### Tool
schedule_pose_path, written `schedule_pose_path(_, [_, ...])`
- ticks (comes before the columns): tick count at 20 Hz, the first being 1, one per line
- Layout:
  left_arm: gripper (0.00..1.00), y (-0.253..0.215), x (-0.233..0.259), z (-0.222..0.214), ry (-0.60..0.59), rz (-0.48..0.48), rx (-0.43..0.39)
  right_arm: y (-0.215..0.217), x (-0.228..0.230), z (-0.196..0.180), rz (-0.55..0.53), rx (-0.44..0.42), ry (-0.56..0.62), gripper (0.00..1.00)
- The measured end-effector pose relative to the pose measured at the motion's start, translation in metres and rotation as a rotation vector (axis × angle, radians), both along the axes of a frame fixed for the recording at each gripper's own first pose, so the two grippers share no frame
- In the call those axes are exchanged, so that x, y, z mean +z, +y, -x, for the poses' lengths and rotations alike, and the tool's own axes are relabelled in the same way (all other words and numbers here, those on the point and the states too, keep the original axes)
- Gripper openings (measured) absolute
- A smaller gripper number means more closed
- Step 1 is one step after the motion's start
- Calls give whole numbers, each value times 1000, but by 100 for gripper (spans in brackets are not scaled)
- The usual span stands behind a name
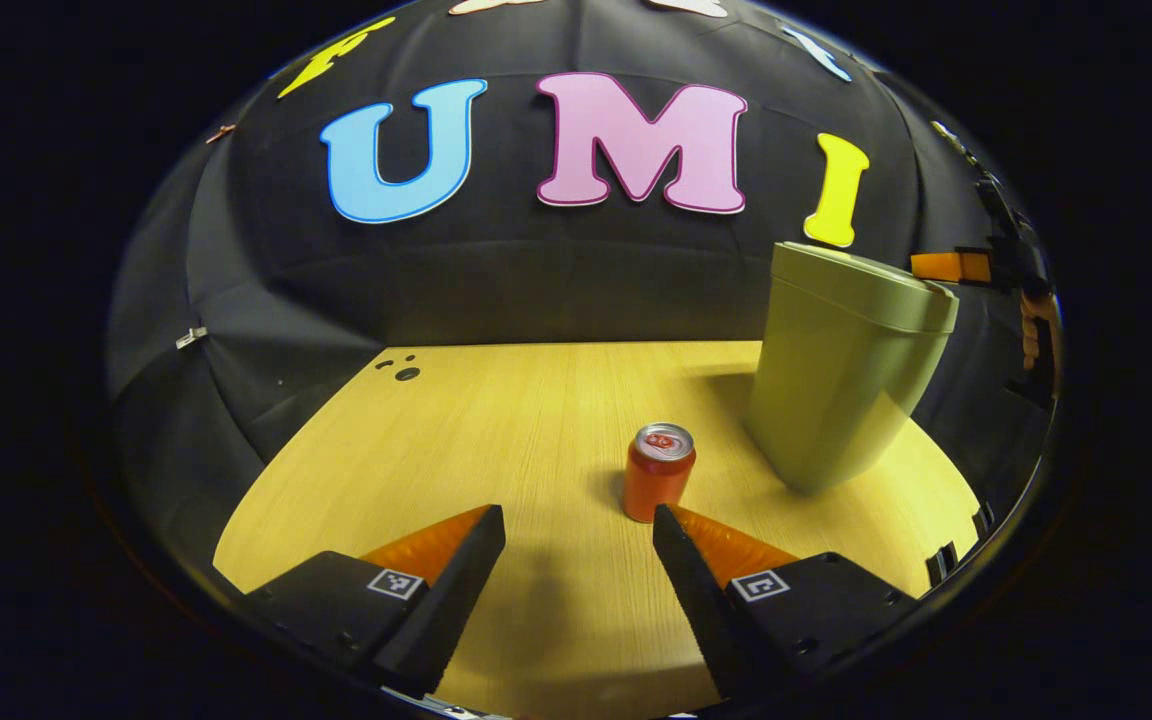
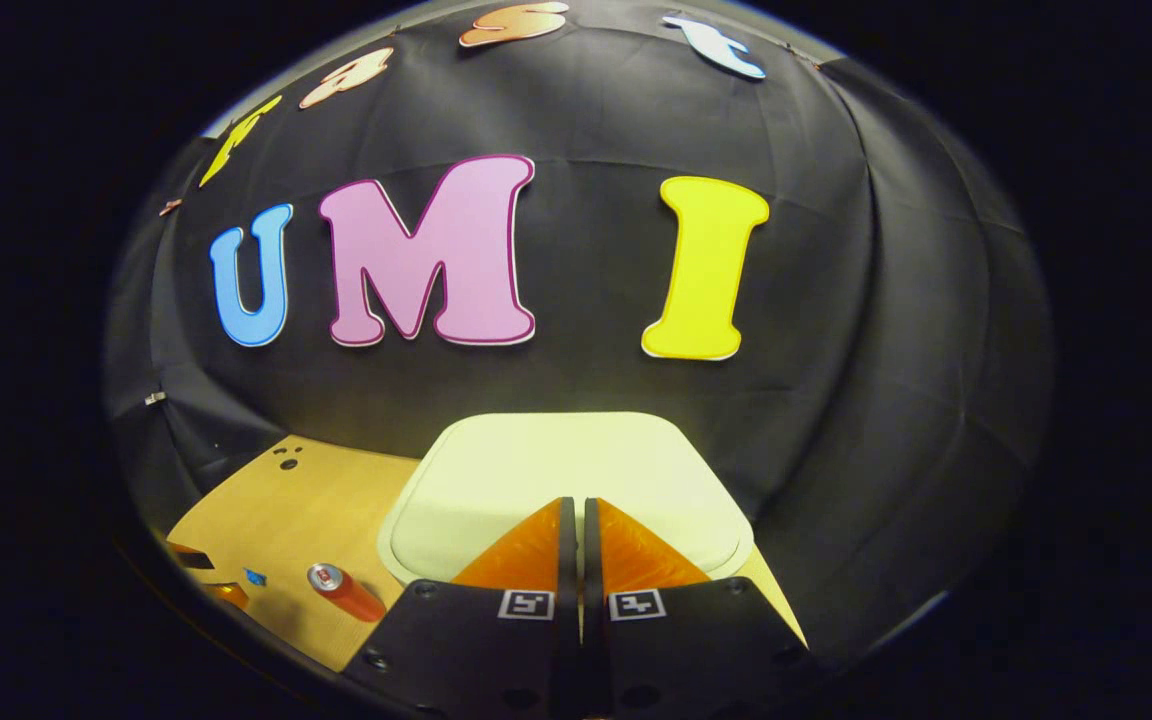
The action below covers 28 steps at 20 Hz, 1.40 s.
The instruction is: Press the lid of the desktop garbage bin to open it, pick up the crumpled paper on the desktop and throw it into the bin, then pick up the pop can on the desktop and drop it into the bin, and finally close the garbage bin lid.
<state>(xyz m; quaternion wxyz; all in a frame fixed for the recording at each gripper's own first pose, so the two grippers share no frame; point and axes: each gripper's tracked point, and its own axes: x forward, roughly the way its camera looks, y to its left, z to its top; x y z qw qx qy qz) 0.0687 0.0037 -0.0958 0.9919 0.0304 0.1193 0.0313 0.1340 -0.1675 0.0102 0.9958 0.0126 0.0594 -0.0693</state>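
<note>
An orange pop can [image 1: 658, 470] stands upright on the wooden table [image 1: 496, 420], just beyond my left gripper [image 1: 576, 512], which is open with nothing between its fingers. To the can's right rises the pale green garbage bin [image 1: 841, 380], its lid down. The right gripper [image 1: 946, 266] hovers at the far edge of that lid. In the right gripper view, my right gripper [image 2: 578, 502] is shut, with nothing between its fingertips, right over the bin lid [image 2: 536, 470]; whether it touches the lid is unclear. The can [image 2: 344, 592] sits low on the left there.
A few small dark holes [image 1: 401, 372] mark the table's far left corner. Black cloth walls close in the back and sides. A hand [image 1: 1036, 340] holds the right gripper beyond the bin. Part of the left gripper [image 2: 211, 580] is at the lower left of the right gripper view.
</note>
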Motion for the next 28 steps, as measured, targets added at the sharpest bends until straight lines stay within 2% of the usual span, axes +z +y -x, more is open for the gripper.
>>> schedule_pose_path(1, [96,3,5,1,-15,-7,6,1,-1,2,-8,-5,5,5])
schedule_pose_path(2, [96,6,10,2,-31,-14,12,3,1,3,-23,-2,3,9])
schedule_pose_path(3, [96,9,13,2,-42,-16,18,3,8,5,-32,-8,-8,5])
schedule_pose_path(6, [96,15,11,8,-45,6,26,0,42,12,-12,-29,-84,5])
schedule_pose_path(10, [96,20,18,18,-75,-15,19,6,80,28,-4,-40,-159,5])
schedule_pose_path(14, [96,29,27,31,-112,-1,21,18,102,46,-2,-50,-216,5])
schedule_pose_path(17, [96,41,26,42,-116,7,38,28,108,63,18,-53,-235,5])
schedule_pose_path(20, [96,55,19,58,-114,12,59,35,99,73,24,-68,-203,5])
schedule_pose_path(22, [96,63,14,70,-121,-19,70,42,93,80,14,-69,-184,9])
schedule_pose_path(23, [95,67,12,77,-123,-31,73,46,91,83,7,-62,-182,13])
schedule_pose_path(24, [95,70,10,83,-126,-34,75,54,90,86,1,-40,-183,25])
schedule_pose_path(28, [96,77,4,103,-133,-6,83,78,88,95,9,1,-192,99])
